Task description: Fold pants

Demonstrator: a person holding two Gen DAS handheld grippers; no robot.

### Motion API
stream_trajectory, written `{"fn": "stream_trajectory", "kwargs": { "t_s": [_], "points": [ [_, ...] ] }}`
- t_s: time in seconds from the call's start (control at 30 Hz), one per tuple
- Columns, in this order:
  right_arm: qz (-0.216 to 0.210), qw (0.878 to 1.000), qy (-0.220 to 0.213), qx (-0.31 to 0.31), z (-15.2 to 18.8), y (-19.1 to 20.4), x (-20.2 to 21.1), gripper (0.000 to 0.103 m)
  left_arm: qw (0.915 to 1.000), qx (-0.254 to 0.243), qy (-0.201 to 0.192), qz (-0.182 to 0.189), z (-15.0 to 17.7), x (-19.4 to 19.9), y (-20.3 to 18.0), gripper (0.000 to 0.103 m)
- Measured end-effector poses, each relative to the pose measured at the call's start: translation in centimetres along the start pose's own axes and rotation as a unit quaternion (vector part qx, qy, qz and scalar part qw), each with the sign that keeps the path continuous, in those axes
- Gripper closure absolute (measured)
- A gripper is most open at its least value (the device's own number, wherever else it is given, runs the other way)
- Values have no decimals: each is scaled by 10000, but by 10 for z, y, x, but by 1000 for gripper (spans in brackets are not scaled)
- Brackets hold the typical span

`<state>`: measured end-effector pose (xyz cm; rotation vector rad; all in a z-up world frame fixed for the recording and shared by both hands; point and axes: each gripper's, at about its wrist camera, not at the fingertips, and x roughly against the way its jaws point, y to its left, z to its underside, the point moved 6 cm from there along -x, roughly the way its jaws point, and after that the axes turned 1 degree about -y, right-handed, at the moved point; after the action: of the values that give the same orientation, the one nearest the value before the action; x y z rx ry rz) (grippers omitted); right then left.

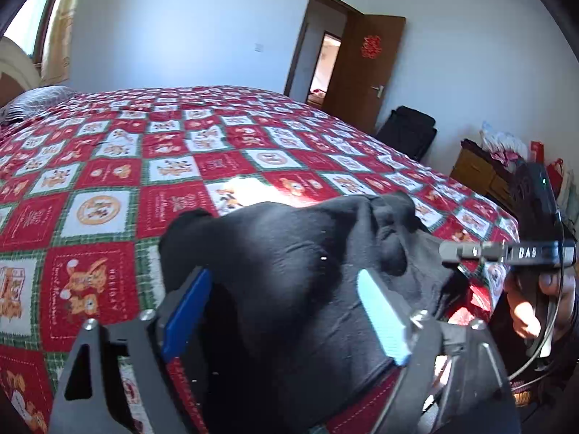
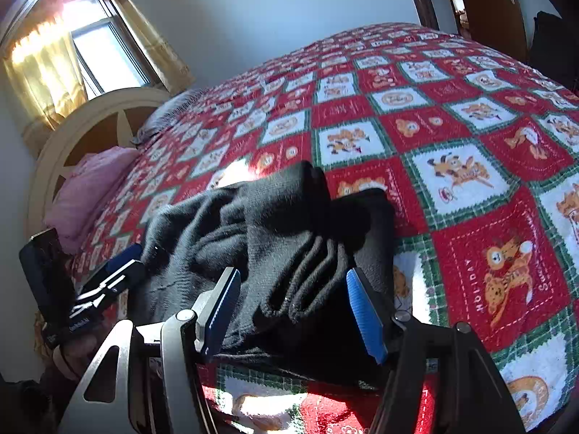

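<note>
Black pants lie bunched in a thick folded heap on the red patchwork quilt, near the bed's front edge. My left gripper stands wide open over the heap, with cloth between its blue pads but not squeezed. In the right wrist view the pants show several stacked hem edges. My right gripper straddles those edges with its jaws partly apart, and the pads are not visibly pressing. The left gripper sits at the heap's left side.
The quilt covers the whole bed. A pink pillow and a headboard lie at the far left, under a curtained window. A brown door, a black bag and a cluttered cabinet stand beyond the bed. A hand holds the right gripper.
</note>
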<state>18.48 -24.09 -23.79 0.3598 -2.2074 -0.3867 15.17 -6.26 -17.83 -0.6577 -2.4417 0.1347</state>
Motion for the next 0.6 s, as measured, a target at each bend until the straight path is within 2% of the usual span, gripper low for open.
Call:
{"fn": "stream_trajectory", "kwargs": {
  "t_s": [0.03,0.07,0.13,0.33,0.47,0.53,0.6],
  "points": [
    [37,9999,63,88,3,2,-3,73,10000,26,-21,-62,1,0,2,5],
    [64,9999,51,127,4,2,-2,82,9999,61,-30,-96,1,-1,4,4],
    [3,9999,-11,111,3,1,3,86,9999,116,-11,-117,2,-3,7,3],
    [-83,9990,-415,105,2,1,32,87,9996,167,51,-218,8,-6,13,0],
    [-13,9996,-96,-275,20,-24,22,87,9990,179,283,-290,18,-16,15,0],
    [-133,9987,29,-486,28,-36,15,86,9986,171,402,-305,23,-21,17,0],
    [-263,9973,1,-683,24,-41,18,81,9984,204,437,-295,26,-22,18,0]
  ]
}}
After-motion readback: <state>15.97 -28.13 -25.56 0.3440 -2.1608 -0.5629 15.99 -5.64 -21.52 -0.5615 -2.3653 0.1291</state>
